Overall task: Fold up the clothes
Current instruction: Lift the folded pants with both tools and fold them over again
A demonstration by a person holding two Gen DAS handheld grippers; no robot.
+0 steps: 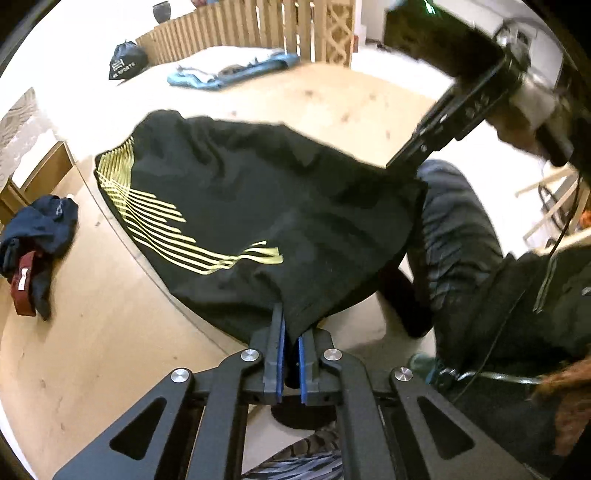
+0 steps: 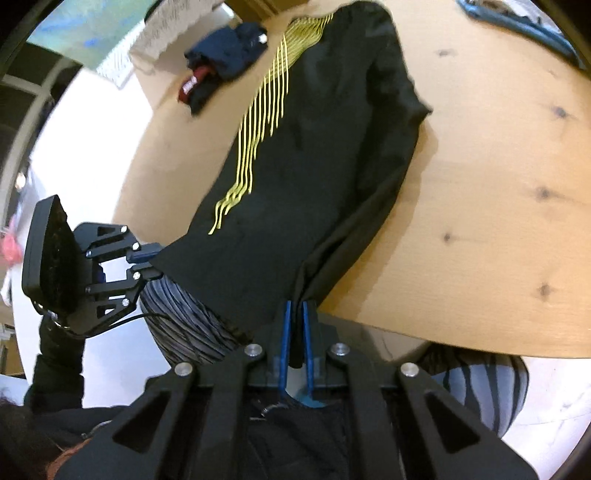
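A black shirt with yellow stripes (image 1: pixel 236 206) lies stretched across the round wooden table (image 1: pixel 332 107), its near edge pulled off the table rim. My left gripper (image 1: pixel 290 332) is shut on one corner of the shirt's near edge. My right gripper (image 2: pixel 295 314) is shut on the other corner of the shirt (image 2: pixel 314 166). In the right wrist view the left gripper (image 2: pixel 147 264) shows at the left, holding the cloth. In the left wrist view the right gripper (image 1: pixel 402 162) reaches the cloth at the upper right, its fingertips hidden.
A crumpled navy and maroon garment (image 1: pixel 37 243) lies on the table's left side, also in the right wrist view (image 2: pixel 221 59). A stack of folded clothes (image 1: pixel 229 70) sits at the far edge. The person's striped-trousered legs (image 1: pixel 454 236) are at the table rim. A wooden slat fence (image 1: pixel 258 26) stands behind.
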